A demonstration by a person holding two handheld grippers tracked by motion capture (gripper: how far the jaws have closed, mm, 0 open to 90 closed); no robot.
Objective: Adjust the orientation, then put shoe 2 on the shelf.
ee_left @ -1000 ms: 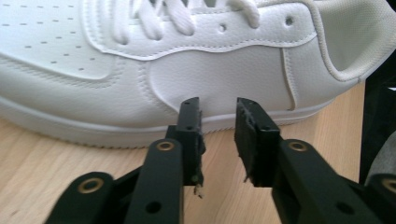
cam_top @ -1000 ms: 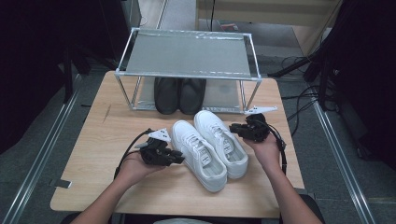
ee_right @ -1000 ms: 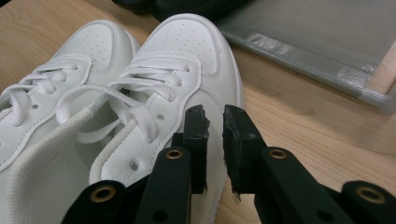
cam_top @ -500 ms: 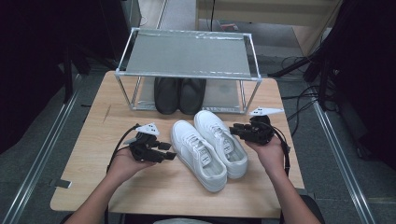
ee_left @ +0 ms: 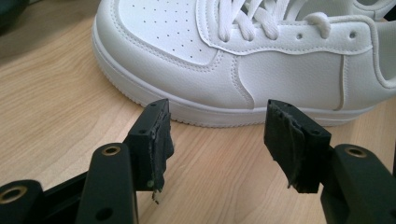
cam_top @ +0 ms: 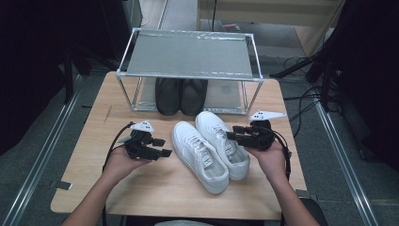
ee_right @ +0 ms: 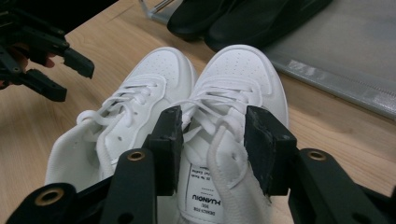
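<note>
High view: a person seated at a wooden table (cam_top: 155,188) works two handheld grippers around a pair of white sneakers (cam_top: 209,148) lying side by side at mid-table, toes toward a metal rack (cam_top: 188,52) that shelters a pair of black shoes (cam_top: 181,95). The left gripper (cam_top: 163,147) sits just beside the left sneaker (ee_left: 243,60), jaws released with only bare table between them after just opening. The right gripper (cam_top: 231,135) hovers over the right sneaker (ee_right: 233,93), its jaws also just opening and straddling the tongue and collar without pressing. Both shoes appear to have been set down and let go, so the placing step looks finished. Next, judging from the layout, each claw needs to back clear without snagging the laces.
</note>
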